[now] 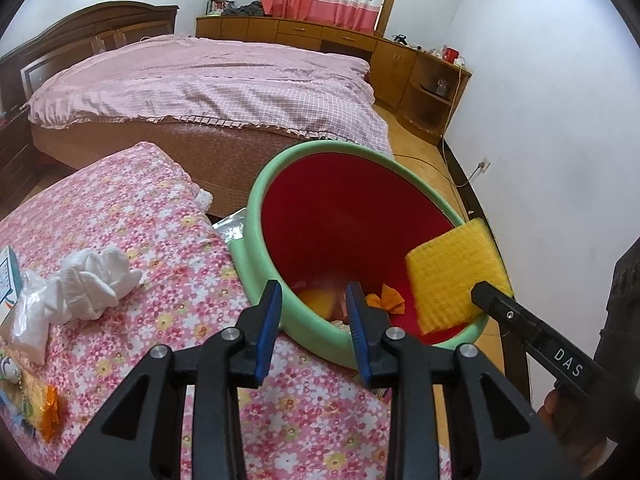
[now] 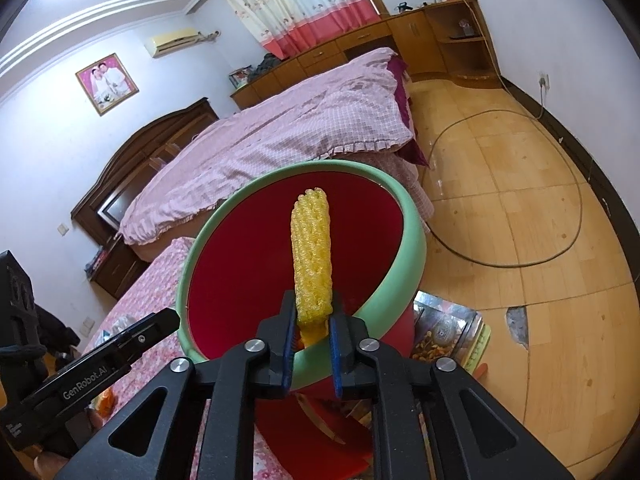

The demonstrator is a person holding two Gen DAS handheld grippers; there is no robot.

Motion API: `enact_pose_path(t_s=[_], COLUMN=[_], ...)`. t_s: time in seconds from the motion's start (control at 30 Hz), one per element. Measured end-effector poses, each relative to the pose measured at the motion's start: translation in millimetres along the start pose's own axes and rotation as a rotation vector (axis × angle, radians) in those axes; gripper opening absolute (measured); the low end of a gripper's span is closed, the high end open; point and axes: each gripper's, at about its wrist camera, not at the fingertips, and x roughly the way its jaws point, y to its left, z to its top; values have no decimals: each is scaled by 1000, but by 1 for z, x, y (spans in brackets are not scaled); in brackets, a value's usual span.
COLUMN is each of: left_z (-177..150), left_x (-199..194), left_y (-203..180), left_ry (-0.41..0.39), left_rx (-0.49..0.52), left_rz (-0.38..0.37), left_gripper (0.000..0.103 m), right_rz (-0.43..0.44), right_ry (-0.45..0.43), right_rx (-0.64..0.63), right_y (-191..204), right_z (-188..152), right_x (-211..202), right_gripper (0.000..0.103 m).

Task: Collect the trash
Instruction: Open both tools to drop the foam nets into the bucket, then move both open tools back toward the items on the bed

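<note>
A red bin with a mint-green rim (image 1: 256, 200) (image 2: 416, 236) stands tilted beside the flowered table (image 1: 160, 240). Orange and yellow scraps (image 1: 392, 300) lie inside it. My right gripper (image 2: 312, 328) is shut on a yellow foam net (image 2: 312, 256) and holds it over the bin's mouth; the net also shows in the left wrist view (image 1: 452, 276). My left gripper (image 1: 314, 312) is open and empty, its fingers astride the bin's near rim. A crumpled white tissue (image 1: 96, 280) and a clear plastic bag (image 1: 28, 320) lie on the table to its left.
An orange wrapper (image 1: 48, 412) and a small box (image 1: 8, 276) sit at the table's left edge. A pink-covered bed (image 1: 208, 80) stands behind. A shiny packet (image 2: 444, 332) lies on the wooden floor by the bin, and a cable (image 2: 560, 208) loops across it.
</note>
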Motion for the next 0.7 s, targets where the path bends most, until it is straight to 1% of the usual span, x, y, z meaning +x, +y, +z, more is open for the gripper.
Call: enact_pose_path(t_s=[0.07, 0.17, 0.5, 0.63, 0.7], left_z=[-1, -2, -10, -16, -18], left_x=[-3, -10, -40, -54, -60], left_y=[3, 7, 29, 43, 47], left_ry=[0, -5, -26, -31, -37], left_rx=[-8, -20, -73, -108, -121], left_rz=[2, 7, 38, 59, 72], left_gripper=[33, 33, 33, 33, 33], right_rz=[4, 8, 34, 50, 60], right_ry=[-1, 4, -5, -7, -4], right_rx=[-3, -7, -24, -33, -41], right_y=[2, 5, 17, 24, 29], right_z=[0, -1, -3, -6, -9], right_x=[-1, -1, -16, -22, -24], right_gripper=[23, 25, 28, 38, 39])
